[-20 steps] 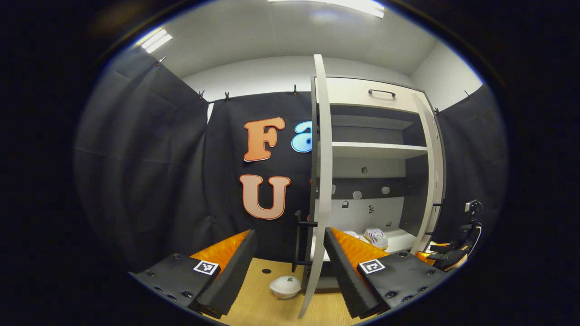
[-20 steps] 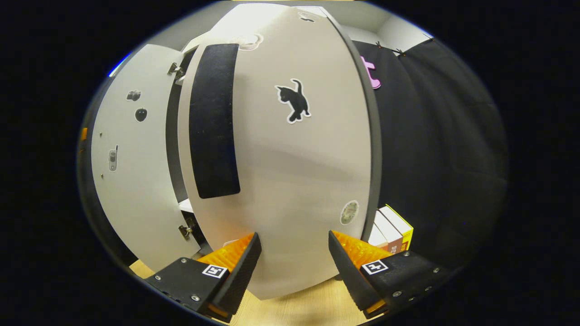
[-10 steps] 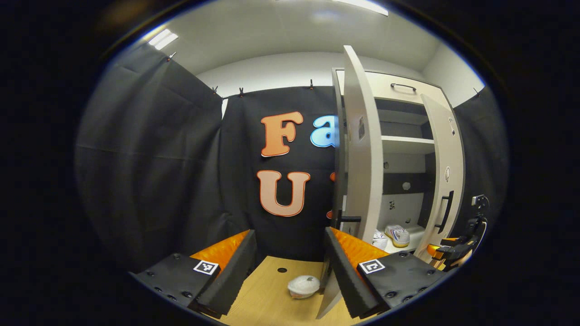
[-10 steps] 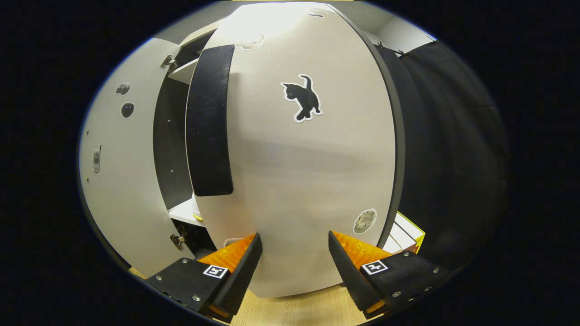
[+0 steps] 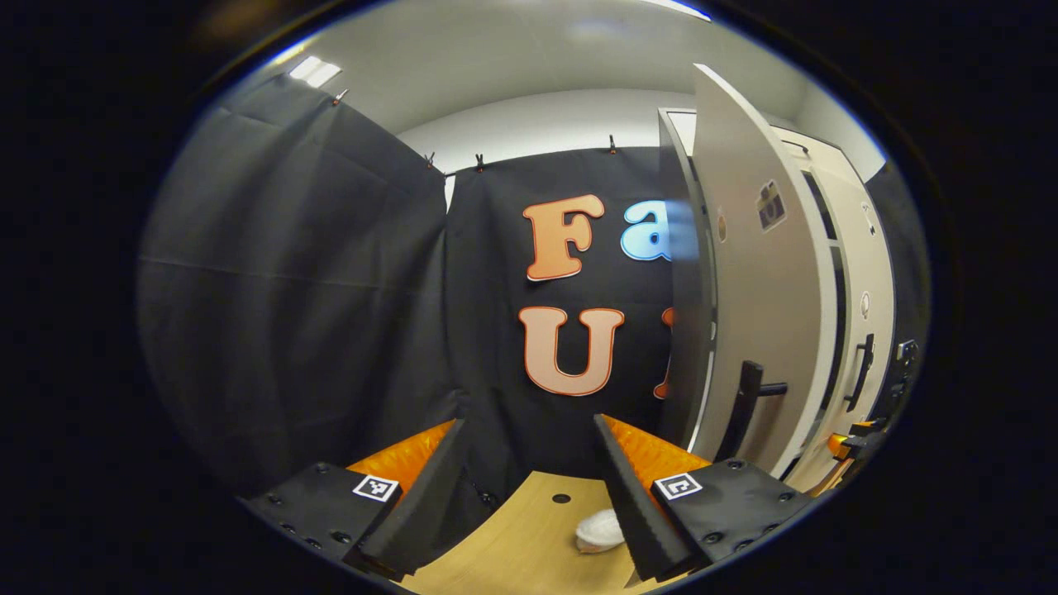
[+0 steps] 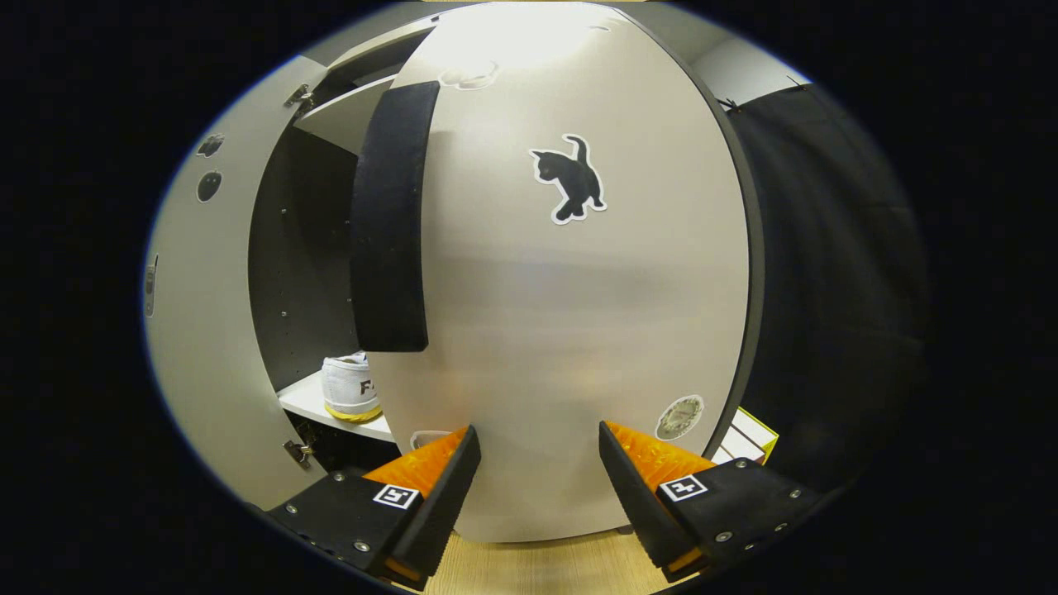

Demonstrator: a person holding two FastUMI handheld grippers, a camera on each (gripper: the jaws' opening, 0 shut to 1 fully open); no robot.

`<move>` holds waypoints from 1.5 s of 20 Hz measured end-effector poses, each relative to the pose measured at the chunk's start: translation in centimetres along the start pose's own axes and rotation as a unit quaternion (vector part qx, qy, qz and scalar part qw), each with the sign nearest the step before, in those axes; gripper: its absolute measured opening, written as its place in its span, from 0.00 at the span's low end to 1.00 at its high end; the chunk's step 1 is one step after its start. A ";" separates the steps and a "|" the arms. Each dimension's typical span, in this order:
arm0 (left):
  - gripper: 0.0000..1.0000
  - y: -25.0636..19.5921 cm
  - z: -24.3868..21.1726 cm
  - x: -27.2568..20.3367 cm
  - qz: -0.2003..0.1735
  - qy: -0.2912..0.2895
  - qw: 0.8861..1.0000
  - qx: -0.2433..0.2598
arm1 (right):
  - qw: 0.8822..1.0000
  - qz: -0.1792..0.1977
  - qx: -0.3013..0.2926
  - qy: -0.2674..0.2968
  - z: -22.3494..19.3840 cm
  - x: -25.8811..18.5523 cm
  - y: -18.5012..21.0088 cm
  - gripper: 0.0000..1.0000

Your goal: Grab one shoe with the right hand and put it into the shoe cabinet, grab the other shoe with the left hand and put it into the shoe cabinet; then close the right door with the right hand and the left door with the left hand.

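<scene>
In the left gripper view my left gripper (image 5: 529, 496) is open and holds nothing. The cabinet's left door (image 5: 760, 314) stands partly open just right of it, outer face and dark handle (image 5: 748, 405) showing. Beyond it is the right door (image 5: 864, 273), with the other gripper (image 5: 855, 434) low beside it. In the right gripper view my right gripper (image 6: 537, 487) is open, close up to the right door (image 6: 562, 330) with its black handle (image 6: 388, 215) and cat sticker (image 6: 570, 178). Through the gap, a white shoe (image 6: 351, 388) rests on the bottom shelf (image 6: 331, 413). The left door's inner face (image 6: 198, 330) is at the left.
A white bowl (image 5: 599, 529) lies on the wooden table (image 5: 529, 545) by my left gripper's right finger, near a small round hole (image 5: 561, 498). Boxes (image 6: 748, 430) stand right of the cabinet. Black cloth walls close in the left and back.
Both doors have swung toward shut. In the left gripper view the cabinet's inside and the shoes have passed out of sight behind the left door. In the right gripper view a shoe has come into sight.
</scene>
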State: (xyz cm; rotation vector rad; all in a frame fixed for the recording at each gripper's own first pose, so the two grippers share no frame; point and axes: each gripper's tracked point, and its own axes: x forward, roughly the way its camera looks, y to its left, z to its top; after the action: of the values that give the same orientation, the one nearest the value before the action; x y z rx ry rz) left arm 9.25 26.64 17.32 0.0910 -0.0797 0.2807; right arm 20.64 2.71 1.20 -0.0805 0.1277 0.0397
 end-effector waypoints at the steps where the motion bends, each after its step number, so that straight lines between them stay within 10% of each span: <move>1: 0.94 0.2 0.0 0.6 0.002 -0.002 1.000 0.004 | 1.000 -0.002 0.000 -0.001 0.2 -0.1 0.0 0.91; 30: 0.94 -13.4 -6.2 3.0 -0.124 0.067 0.990 0.014 | 0.997 -0.022 0.039 -0.055 3.3 -13.1 -7.3 0.93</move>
State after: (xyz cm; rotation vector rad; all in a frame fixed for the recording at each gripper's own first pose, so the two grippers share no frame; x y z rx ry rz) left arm 16.32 15.22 10.43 0.1091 0.0688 0.0397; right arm 8.43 -4.71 6.73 -0.0037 0.0169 -0.0054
